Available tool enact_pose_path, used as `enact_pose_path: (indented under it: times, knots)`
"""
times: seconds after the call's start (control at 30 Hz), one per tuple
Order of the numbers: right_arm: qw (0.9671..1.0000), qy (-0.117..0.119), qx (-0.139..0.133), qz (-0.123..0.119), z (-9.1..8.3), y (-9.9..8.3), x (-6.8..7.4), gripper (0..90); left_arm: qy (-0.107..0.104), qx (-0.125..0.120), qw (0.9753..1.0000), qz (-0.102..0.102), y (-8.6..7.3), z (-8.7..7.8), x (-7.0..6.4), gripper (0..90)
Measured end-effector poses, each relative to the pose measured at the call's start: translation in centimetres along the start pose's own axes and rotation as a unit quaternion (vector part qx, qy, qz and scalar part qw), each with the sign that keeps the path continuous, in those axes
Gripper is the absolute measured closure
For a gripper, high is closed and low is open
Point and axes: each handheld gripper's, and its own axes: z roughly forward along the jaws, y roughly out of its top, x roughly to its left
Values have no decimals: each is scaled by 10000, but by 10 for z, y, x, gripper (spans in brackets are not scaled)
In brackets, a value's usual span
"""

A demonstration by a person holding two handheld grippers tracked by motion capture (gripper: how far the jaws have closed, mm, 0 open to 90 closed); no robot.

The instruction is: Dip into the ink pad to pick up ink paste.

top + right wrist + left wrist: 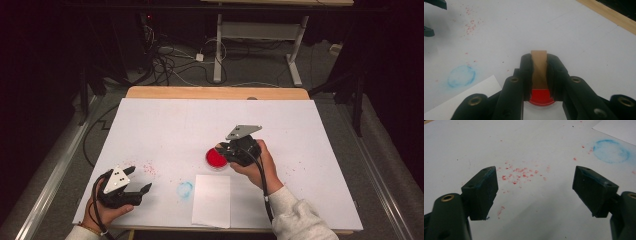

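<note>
High view showed the right hand-held gripper clamped on a small wooden stamp, held over a red ink pad mid-desk. Inking looked to be the step in hand; next came a steady carry to the paper sheet nearby. The left hand-held gripper waited wide, holding nothing.

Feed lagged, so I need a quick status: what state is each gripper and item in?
Left gripper: open, empty, above red specks.
Right gripper: shut on wooden block, over red dish.
Red dish: uncovered, on table.
Paper sheet: flat.
Blue ring mark: smudged.
</note>
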Motion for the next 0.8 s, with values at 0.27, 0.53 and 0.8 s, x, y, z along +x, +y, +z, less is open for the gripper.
enact_pose_path:
  times: [0.27, 0.53, 0.8]
  knots:
    - [9999, 14, 129, -61, 1, 13, 0, 760, 2, 68, 9999, 142, 2, 1, -5, 201]
    - [9986, 29, 533, -66, 19, 15, -2, 761, 5, 87, 9999, 140, 1, -1, -3, 201]
    - [9971, 34, 754, 56, 35, 5, -6, 761, -16, 152, 9997, 212, -1, -1, -4, 201]
